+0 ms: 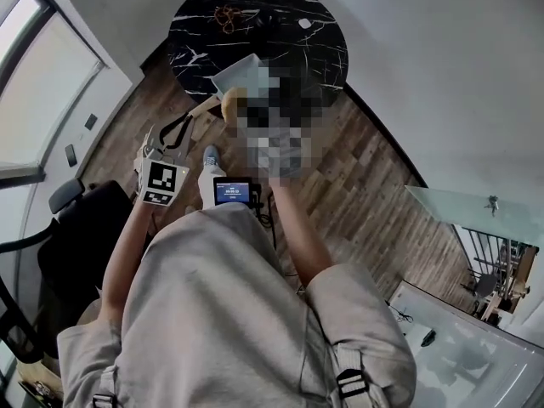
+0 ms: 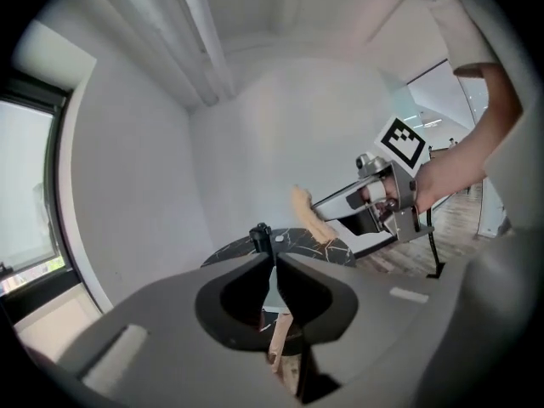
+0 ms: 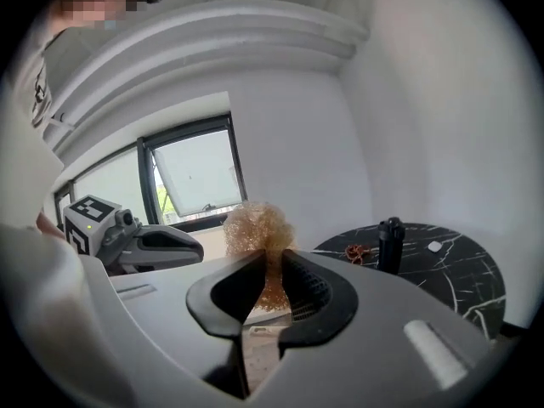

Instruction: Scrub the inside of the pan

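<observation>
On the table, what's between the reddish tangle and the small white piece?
A black bottle stands between the tangle and the white piece; the right gripper view shows it.

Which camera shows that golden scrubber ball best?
The right gripper view: the scrubber fills the middle, pinched in the right claw. The left gripper view shows it small, side-on; the head view half hides it.

Black, white-veined table at twelve o'clock; golden-tan scourer; brown plank floor; the pan looks pale blue-grey, perhaps.
</observation>
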`<state>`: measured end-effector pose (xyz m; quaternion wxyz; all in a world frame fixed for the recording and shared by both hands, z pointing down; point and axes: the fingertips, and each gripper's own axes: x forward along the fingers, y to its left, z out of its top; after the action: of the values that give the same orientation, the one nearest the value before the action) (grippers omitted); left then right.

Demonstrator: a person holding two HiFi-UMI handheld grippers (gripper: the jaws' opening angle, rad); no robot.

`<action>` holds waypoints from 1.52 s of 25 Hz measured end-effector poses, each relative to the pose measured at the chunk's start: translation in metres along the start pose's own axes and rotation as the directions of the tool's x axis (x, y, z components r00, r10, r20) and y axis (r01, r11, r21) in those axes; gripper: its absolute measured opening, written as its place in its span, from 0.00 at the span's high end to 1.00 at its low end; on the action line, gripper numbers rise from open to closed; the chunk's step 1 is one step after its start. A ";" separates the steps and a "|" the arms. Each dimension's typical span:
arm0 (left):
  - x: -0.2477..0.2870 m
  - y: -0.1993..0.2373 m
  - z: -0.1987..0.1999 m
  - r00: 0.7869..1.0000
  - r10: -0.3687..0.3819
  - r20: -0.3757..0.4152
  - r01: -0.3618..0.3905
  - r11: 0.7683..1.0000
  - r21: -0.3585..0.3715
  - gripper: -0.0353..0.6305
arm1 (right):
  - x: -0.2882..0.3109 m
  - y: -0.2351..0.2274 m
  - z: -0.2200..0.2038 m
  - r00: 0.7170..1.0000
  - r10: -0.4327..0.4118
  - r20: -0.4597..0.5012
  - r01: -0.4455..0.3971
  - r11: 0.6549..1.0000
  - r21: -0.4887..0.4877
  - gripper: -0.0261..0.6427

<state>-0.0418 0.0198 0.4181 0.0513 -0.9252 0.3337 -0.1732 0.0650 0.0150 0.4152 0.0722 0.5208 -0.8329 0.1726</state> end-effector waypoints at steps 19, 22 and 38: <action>-0.143 -0.074 0.039 0.970 0.113 0.217 -0.104 0.993 -0.054 0.93 | -0.160 0.117 0.018 0.942 -0.184 0.281 0.250 0.942 -0.222 0.84; -0.155 -0.078 0.045 0.960 0.134 0.245 -0.118 0.990 -0.078 0.93 | -0.174 0.126 0.017 0.930 -0.211 0.302 0.286 0.930 -0.230 0.84; -0.178 -0.108 0.044 0.957 0.090 0.274 -0.071 0.994 -0.078 0.94 | -0.185 0.163 -0.015 0.946 -0.186 0.267 0.267 0.913 -0.309 0.85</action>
<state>-0.0890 0.2147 0.3488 0.0736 -0.9271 0.3664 -0.0283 0.0014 0.2410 0.3388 0.0833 0.6105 -0.7863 -0.0456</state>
